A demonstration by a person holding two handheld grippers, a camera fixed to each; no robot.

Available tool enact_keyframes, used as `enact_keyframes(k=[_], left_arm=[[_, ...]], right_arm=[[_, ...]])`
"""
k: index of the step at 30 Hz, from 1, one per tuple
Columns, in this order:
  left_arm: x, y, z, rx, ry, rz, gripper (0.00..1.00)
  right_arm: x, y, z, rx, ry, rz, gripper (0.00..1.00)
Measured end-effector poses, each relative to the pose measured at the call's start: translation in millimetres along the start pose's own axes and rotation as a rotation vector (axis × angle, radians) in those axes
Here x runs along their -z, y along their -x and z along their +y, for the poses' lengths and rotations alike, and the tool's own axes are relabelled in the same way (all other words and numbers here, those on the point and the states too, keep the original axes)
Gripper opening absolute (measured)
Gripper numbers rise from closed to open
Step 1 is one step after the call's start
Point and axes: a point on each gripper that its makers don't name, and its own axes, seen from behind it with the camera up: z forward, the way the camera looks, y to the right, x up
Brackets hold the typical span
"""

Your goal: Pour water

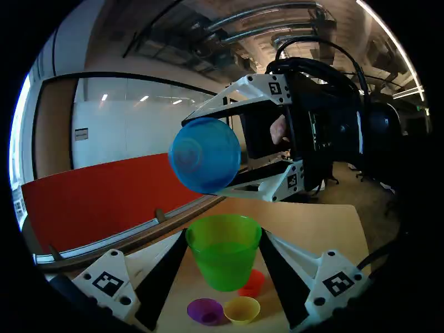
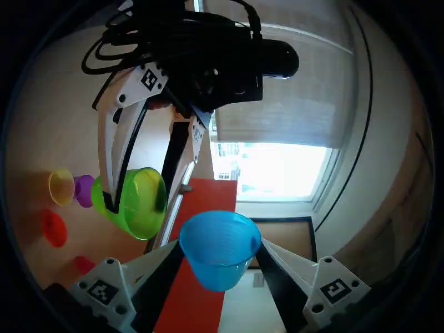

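A green cup (image 1: pixel 224 261) stands upright between the fingers of my left gripper (image 1: pixel 224 238), which is shut on it; a paler band inside looks like liquid. Above it hangs a blue cup (image 1: pixel 204 154), tipped on its side with its bottom toward this camera, and my right gripper (image 1: pixel 204 156) is shut on it. In the right gripper view the blue cup (image 2: pixel 220 255) sits between my right gripper's (image 2: pixel 220 244) fingers. Beyond it, the left gripper (image 2: pixel 139 211) holds the green cup (image 2: pixel 133 202). I see no stream of water.
Small red (image 1: pixel 252 282), purple (image 1: pixel 205 309) and yellow (image 1: pixel 242 308) cups stand on the wooden table (image 1: pixel 322 222) under the green cup. A red partition with a glass wall runs behind the table's far edge. A hand holds the right gripper's black body.
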Motion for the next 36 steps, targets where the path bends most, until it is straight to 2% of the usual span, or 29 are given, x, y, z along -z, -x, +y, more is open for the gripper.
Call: enact_keyframes(k=[8, 13, 19, 26, 33, 36], left_arm=[[0.5, -1, -0.2, 0.001, 0.0, 0.0, 0.89], [1.0, 1, -1.3, 0.002, -0.002, -0.004, 0.89], [1.6, 3, -3.2, 0.003, -0.008, -0.011, 0.89], [3.6, 3, -5.6, 0.006, -0.016, -0.02, 0.89], [7.3, 3, -5.5, -0.003, -0.021, -0.031, 0.89], [8.4, 3, -5.6, -0.003, -0.024, -0.035, 0.89]], right_arm=[[-0.7, -3, 1, -0.016, 0.004, 0.007, 0.9], [0.1, -5, -1, -0.087, 0.002, 0.017, 0.9], [2.6, -6, -3, -0.236, 0.015, 0.029, 0.9], [9.7, -7, -6, -0.454, 0.033, 0.05, 0.9], [13.9, -9, -13, -0.642, 0.042, 0.061, 0.9], [15.0, -11, -20, -0.748, 0.03, 0.064, 0.9]])
